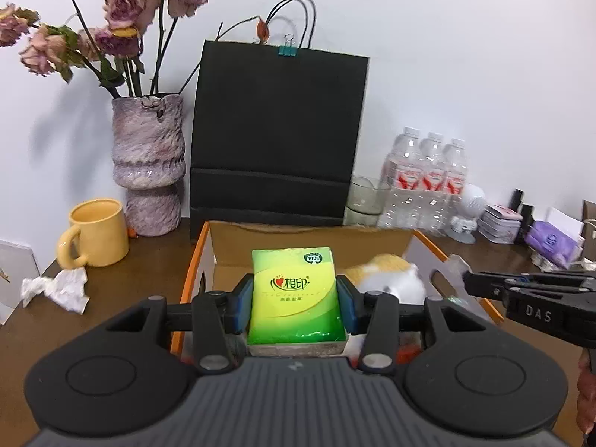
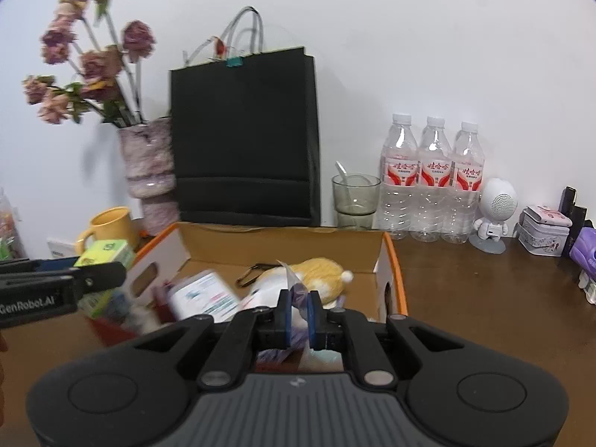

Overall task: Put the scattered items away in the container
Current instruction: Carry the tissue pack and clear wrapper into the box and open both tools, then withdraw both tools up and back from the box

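Note:
My left gripper is shut on a green tissue pack and holds it above the near end of the orange-rimmed cardboard box. The pack also shows in the right wrist view, left of the box. My right gripper is shut on a thin purple packet, over the box's near side. Inside the box lie a yellow and white plush toy and a white printed packet. The right gripper enters the left wrist view at the right edge.
A yellow mug, a crumpled tissue and a vase of dried roses stand left of the box. A black paper bag stands behind it. Water bottles, a glass, a white speaker and tins are at right.

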`<state>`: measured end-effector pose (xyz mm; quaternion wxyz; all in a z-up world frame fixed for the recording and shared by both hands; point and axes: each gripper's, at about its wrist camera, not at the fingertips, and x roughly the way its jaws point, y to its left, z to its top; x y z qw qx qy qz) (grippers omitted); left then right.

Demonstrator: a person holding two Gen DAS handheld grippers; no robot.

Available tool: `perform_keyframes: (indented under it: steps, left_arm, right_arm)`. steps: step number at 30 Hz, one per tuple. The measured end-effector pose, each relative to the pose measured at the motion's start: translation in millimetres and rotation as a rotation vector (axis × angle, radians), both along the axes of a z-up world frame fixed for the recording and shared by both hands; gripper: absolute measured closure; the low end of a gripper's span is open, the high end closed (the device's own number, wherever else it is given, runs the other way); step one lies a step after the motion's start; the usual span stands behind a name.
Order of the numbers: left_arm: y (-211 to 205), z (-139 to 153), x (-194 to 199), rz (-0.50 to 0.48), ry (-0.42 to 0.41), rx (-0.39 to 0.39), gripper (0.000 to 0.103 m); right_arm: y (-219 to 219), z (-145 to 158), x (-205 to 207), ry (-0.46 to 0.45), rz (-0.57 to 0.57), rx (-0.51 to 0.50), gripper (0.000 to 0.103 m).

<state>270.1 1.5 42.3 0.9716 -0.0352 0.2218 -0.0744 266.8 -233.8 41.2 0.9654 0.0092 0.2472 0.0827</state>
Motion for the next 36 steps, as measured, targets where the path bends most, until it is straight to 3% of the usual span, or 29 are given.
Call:
perform_keyframes:
  steps: [6, 7, 8, 9, 10, 11, 12, 13, 21, 36]
  left_arm:
    - [-5, -15, 53, -0.002, 0.030, 0.012, 0.056]
    - [-5, -18, 60, 0.001, 0.041, 0.013, 0.049]
    - [-5, -20, 66, 0.001, 0.050, 0.013, 0.025]
    - [-5, -21, 70, 0.002, 0.052, 0.012, 0.010]
    - [-5, -22, 72, 0.011, 0.041, 0.010, 0.000]
    - [-5, -22, 72, 0.017, 0.026, 0.009, 0.000]
    - [-5, -23, 72, 0.017, 0.017, 0.009, 0.000]
    - [-5, -24, 73, 0.023, 0.018, 0.009, 0.000]
    - [2, -33, 78, 0.060, 0.061, 0.009, 0.000]
    - [-4, -38, 76, 0.055, 0.058, 0.051, 0.000]
  right_arm:
    - [-5, -14, 53, 0.030, -0.015, -0.001, 0.095]
    - [-5, -16, 61, 0.041, -0.012, 0.004, 0.092]
    - [-6, -18, 67, 0.050, -0.013, 0.019, 0.084]
    - [-8, -19, 72, 0.060, -0.014, 0.035, 0.073]
    - [-7, -20, 76, 0.065, -0.019, 0.043, 0.042]
    - [-6, -19, 76, 0.053, -0.019, 0.046, 0.012]
    - [-3, -19, 76, 0.034, -0.013, 0.047, 0.003]
    - [-1, -18, 76, 0.022, 0.001, 0.045, 0.000]
    - [13, -25, 80, 0.046, 0.041, 0.026, 0.000]
    - [6, -32, 84, 0.062, -0.002, 0.024, 0.000]
